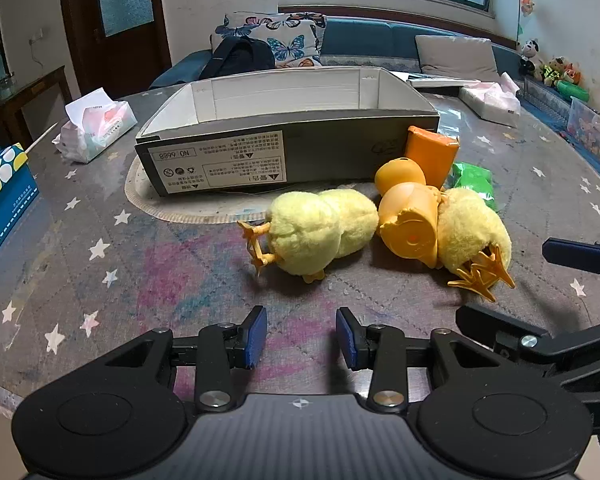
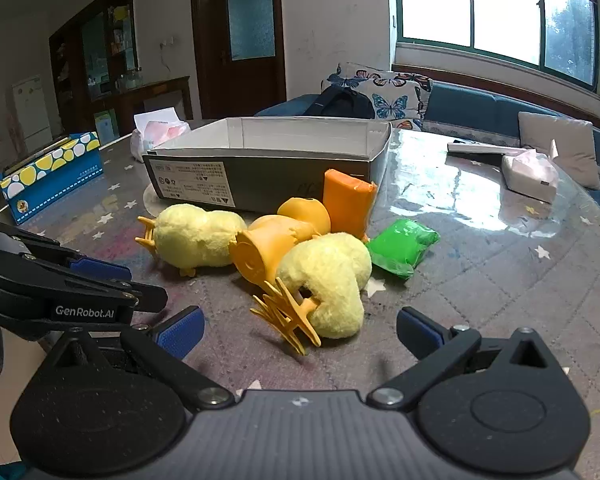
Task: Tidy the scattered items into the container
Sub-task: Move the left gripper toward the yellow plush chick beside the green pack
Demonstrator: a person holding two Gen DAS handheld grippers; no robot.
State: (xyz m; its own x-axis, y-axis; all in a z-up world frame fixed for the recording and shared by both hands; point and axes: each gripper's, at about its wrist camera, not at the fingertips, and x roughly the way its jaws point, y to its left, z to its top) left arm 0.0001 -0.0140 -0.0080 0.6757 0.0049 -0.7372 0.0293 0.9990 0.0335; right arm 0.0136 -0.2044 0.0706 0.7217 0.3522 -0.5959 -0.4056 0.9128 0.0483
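The round counter [image 1: 100, 248] under its star-printed cloth carries everything; its far edge curves away behind the open grey cardboard box with white inner walls [image 1: 288, 152], which looks empty. Just in front of the box's near wall lie the scattered items, bunched together: two fluffy yellow plush chicks with orange plastic feet, one on the left [image 1: 320, 232] and one on the right [image 2: 332, 276]; an orange plastic duck toy [image 2: 268, 248] wedged between them; an upright orange wrapped block [image 2: 346, 204] leaning by the box; and a green wrapped clay packet [image 2: 400, 246].

The left gripper [image 1: 302, 336] hovers with fingers slightly apart, holding nothing. The right gripper [image 2: 300, 328] has its fingers wide apart around the right chick's feet.

Risks, as I judge them: pulling that chick may drag the touching duck, and the box's near wall could snag a low carry. Open cloth lies left and right of the pile.
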